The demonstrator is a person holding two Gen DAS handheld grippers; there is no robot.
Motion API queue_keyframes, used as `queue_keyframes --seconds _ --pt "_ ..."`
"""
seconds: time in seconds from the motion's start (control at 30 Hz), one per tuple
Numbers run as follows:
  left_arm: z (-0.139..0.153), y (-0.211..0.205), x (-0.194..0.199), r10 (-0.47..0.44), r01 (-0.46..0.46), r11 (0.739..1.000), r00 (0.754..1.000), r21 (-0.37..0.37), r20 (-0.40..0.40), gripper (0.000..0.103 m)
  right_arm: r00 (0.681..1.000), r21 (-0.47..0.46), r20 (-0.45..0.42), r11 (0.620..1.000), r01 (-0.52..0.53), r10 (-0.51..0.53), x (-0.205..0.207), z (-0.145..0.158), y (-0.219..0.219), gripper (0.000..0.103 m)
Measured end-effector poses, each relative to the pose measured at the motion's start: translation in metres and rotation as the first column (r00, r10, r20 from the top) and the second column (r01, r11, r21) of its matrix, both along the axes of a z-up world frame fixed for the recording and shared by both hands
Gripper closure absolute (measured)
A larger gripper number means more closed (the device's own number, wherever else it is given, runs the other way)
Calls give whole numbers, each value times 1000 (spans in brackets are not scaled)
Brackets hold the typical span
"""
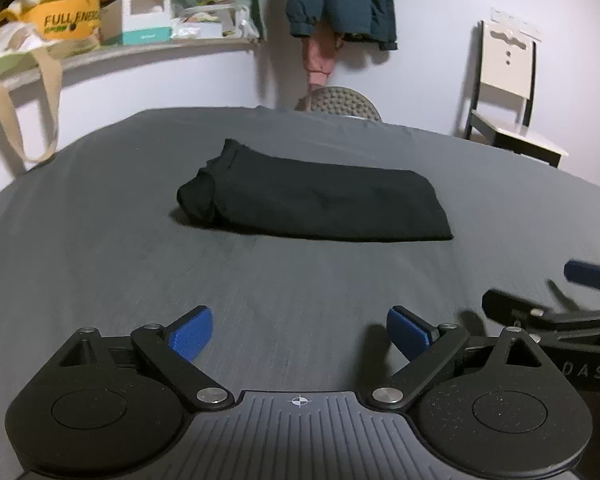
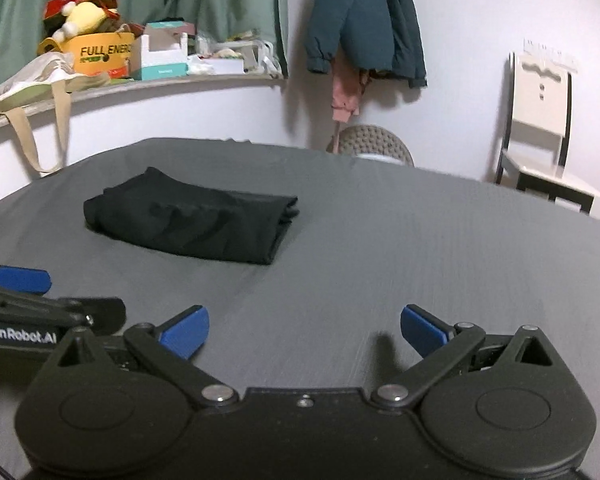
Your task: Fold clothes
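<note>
Left tongs (image 1: 298,334): jaws spread wide, blue pads apart, nothing between them; held low over the near edge of the grey surface, pointing toward the garment.
Right tongs (image 2: 304,332): jaws likewise wide apart and empty; just beside the left tongs, to their right, each one showing at the edge of the other's view.
Surface: grey sheet (image 1: 100,264), matte and lightly ribbed; whether a bed or a covered desk lies beneath cannot be told.
Item: black garment (image 1: 320,204), already folded into a flat, roughly rectangular stack; kind of garment not identifiable.
Location: middle of the grey sheet, well ahead of both tongs, slightly left of the right tongs' line; touched by neither.
Condition: right end a neat, squared fold; left end bunched into a small roll with loose layers showing.
Handling (judged): light, soft, limp; will sag and unfold if lifted by one corner; not fragile; the cloth is thin, so the pads must pinch all layers.
Take-hold points (judged): the two near corners, one per tong, or the bunched left end if it is to be tidied.
Progress (judged): folding looks nearly or fully done.
Surroundings: cluttered shelf (image 1: 148,50) far left; hanging teal jacket (image 1: 340,0) on the far wall; chair (image 1: 508,92) far right.
</note>
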State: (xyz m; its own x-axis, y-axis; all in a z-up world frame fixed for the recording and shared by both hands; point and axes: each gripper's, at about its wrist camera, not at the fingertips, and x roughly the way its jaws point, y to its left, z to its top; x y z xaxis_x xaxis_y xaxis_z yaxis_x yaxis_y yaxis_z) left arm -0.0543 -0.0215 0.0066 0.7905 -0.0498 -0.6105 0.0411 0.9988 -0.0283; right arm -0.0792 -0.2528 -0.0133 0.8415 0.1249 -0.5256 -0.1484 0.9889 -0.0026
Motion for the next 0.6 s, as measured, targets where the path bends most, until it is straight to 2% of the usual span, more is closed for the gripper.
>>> queue_keyframes --seconds 0.1,0.17,0.2,0.6 --pt "-2 0 1 20 -21 999 1000 33 6 7 999 -19 -37 1000 -12 11 4 -4 3 0" --pt "-4 -3 4 27 -27 998 1000 50 9 1 999 -25 -42 1000 -18 17 3 -5 4 0" --pt "-5 -4 5 30 -30 998 999 58 11 1 999 -25 -44 1000 -18 17 3 -6 4 0" --pt "-8 -4 11 47 -47 998 999 39 10 0 998 -2 -63 1000 9 -9 8 -9 1 0"
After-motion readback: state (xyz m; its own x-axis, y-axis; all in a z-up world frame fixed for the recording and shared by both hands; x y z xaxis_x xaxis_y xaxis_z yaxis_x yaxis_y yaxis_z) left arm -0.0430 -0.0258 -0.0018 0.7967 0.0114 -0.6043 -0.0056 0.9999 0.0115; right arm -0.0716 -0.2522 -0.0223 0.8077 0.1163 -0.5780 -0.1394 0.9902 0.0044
